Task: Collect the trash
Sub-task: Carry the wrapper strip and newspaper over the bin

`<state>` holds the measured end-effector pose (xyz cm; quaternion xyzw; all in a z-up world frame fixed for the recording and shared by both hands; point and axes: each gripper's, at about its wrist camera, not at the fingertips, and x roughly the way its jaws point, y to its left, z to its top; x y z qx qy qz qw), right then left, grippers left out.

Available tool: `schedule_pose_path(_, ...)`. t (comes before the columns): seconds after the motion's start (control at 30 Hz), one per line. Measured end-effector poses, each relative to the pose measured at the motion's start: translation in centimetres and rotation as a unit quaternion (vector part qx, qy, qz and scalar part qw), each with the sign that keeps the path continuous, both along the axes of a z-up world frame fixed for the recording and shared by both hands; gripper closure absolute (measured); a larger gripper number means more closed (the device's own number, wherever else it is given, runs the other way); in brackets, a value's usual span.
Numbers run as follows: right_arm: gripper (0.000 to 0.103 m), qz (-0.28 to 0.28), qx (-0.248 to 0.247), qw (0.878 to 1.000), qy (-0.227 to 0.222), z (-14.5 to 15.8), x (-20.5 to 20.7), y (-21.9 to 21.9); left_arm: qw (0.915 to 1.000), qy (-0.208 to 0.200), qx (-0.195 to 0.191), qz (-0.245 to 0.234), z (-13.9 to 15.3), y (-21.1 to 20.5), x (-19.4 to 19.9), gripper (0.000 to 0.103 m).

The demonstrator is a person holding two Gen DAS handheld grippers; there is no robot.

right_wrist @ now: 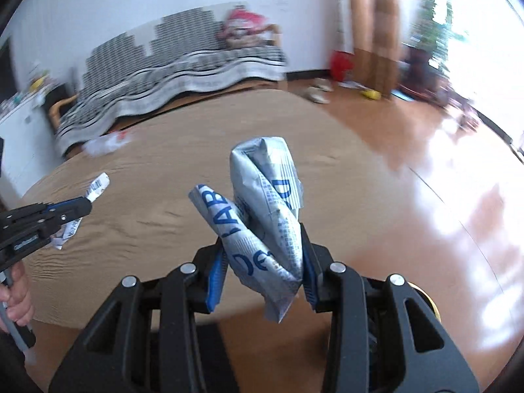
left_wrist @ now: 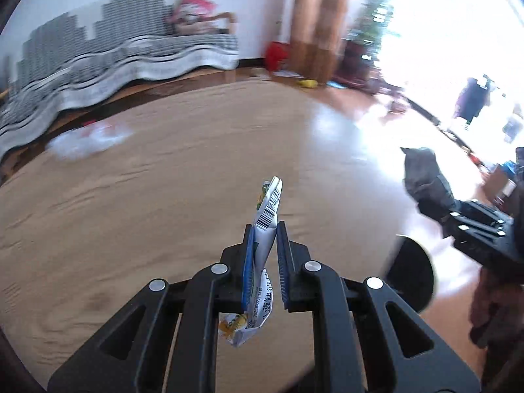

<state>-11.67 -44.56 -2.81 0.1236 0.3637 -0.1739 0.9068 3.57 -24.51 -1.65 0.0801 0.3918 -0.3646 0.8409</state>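
My left gripper is shut on a flat white snack wrapper with a barcode, held upright above the wooden table. It also shows in the right wrist view, with the wrapper poking out. My right gripper is shut on a crumpled silver-and-blue bag. In the left wrist view the right gripper shows at the right with the bag in shadow. A crumpled white piece of trash lies at the table's far left edge, also in the right wrist view.
A striped sofa stands beyond the table. A round dark bin opening sits low by the table's right edge. Red bags, a yellow item and slippers lie on the shiny floor.
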Motion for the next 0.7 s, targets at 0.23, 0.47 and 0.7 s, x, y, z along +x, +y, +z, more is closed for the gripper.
schedule_pose_path(0.23, 0.064, -0.119, 0.014, 0.993, 0.021, -2.4, -10.5, -7.6, 0.9917, 0.027, -0.02, -0.124, -1.4, -11.0, -8.2, 0.09)
schedule_pose_path(0.47, 0.064, -0.19, 0.048, 0.98, 0.026, -4.9, -17.9, -11.5, 0.9749, 0.077, -0.032, -0.206, -5.3, -18.8, -13.2, 0.09)
schedule_pose_path(0.7, 0.064, -0.211, 0.062, 0.975, 0.022, -6.2, -20.9, -12.9, 0.9674, 0.104, -0.022, -0.23, -7.9, -22.7, -15.0, 0.09)
